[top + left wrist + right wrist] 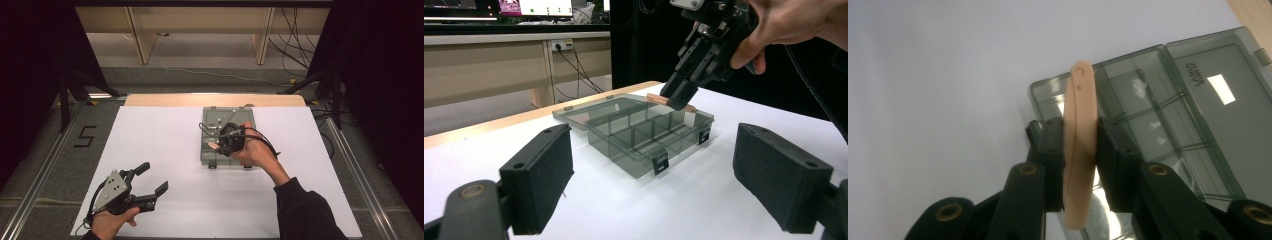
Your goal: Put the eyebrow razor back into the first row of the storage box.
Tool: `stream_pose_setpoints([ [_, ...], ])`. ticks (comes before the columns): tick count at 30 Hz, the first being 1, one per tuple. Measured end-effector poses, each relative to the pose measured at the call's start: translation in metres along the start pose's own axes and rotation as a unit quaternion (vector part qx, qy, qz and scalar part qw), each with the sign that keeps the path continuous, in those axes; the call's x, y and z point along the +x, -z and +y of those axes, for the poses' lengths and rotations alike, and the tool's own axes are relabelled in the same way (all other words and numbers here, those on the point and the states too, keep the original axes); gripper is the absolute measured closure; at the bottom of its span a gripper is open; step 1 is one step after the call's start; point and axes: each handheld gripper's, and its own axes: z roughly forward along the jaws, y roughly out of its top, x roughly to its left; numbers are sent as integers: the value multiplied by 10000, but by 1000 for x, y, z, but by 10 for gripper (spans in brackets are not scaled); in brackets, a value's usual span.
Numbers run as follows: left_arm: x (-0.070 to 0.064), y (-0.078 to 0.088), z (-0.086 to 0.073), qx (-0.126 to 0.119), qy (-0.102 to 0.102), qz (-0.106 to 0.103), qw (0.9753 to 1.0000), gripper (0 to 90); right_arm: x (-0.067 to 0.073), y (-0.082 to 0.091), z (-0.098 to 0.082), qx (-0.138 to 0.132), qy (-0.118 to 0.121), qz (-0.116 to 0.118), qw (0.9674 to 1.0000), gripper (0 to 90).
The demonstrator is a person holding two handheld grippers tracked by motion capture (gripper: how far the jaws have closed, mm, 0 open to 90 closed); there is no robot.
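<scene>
The right gripper [220,145] is clenched on a slim peach-coloured piece [1079,145], which stands edgewise between its fingers [1054,160] with both pads pressed to its flat sides. The piece is long and slightly curved, rounded at its far end, with a small round mark and a dot there; no writing shows on it. In the left gripper view its tip [656,99] pokes out beside the fingers, just above the far rim of the box [644,135].

The box is smoky grey, see-through plastic, split by dividers into compartments, with two dark latches on its near wall. Its lid [1218,85] lies folded back flat on the surface [165,150]. The lid carries raised lettering beside a bright patch, seen upside down in the right gripper view and too faint to read. In the high view the box [207,150] sits right of the middle of the white surface, under the right hand [255,150].

The left gripper [155,180] is held near the front left corner, well apart from the box, its fingers [541,175] released and spread wide with nothing between them.

On the floor left of the surface, a marking [85,136] in dark tape reads "5".
</scene>
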Motion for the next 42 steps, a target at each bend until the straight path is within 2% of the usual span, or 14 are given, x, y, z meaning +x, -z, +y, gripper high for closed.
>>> stream_pose_setpoints([
  [12, 0, 0, 0, -13, 12, -10, 10000, 162, -25, -4, -2, -146, -137, -201, 9996, 744],
  [20, 0, 0, 0, -12, -8, -14, 10000, 162, -39, -9, -7, -131, -233, -318, 9991, 744],
  [32, 0, 0, 0, -16, 24, -13, 10000, 162, -52, -12, -9, -164, -263, -401, 9987, 744],
  [42, 0, 0, 0, -20, 17, -9, 10000, 162, -60, -15, -13, -89, -268, -388, 9988, 743],
])
